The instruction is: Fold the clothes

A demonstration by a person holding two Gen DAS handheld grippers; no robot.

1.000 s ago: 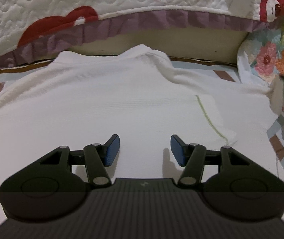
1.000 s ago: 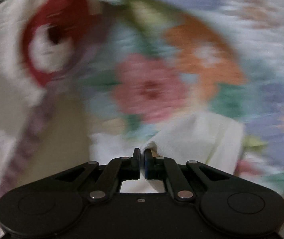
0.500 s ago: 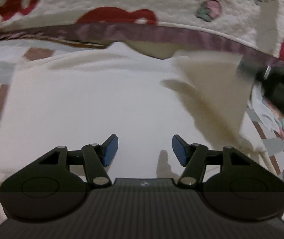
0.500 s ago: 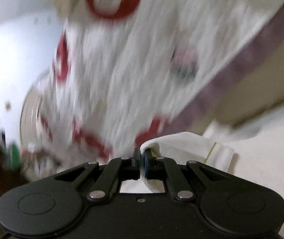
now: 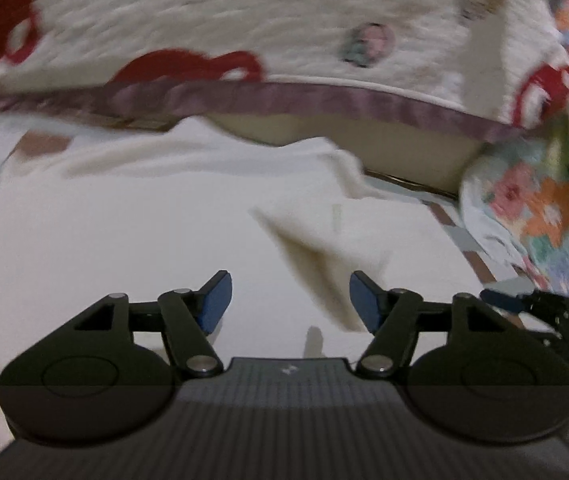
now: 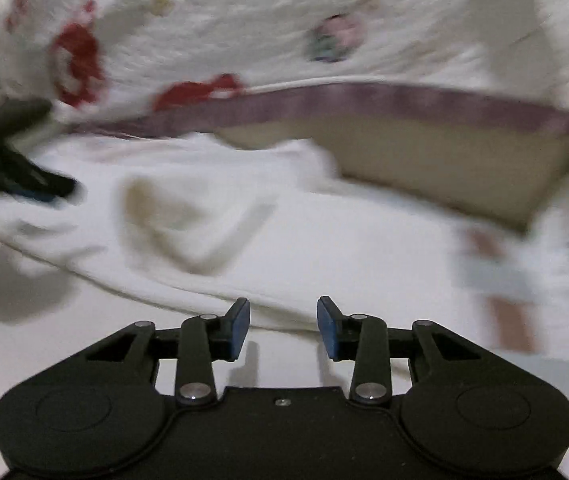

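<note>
Both tools are wide open and hold nothing: left tool [image 5: 287, 298], right tool [image 6: 283, 326], above the white shirt [image 5: 132, 236], sleeve [image 5: 324, 256] folded in.

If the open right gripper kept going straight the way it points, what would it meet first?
Most likely the white knit garment spread ahead of the right gripper; its folded edge lies just beyond the fingertips, though blur makes depth uncertain.

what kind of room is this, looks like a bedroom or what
Probably a bedroom: a white garment lies spread on a patchwork bedsheet, with a quilted blanket and floral bedding behind.
</note>
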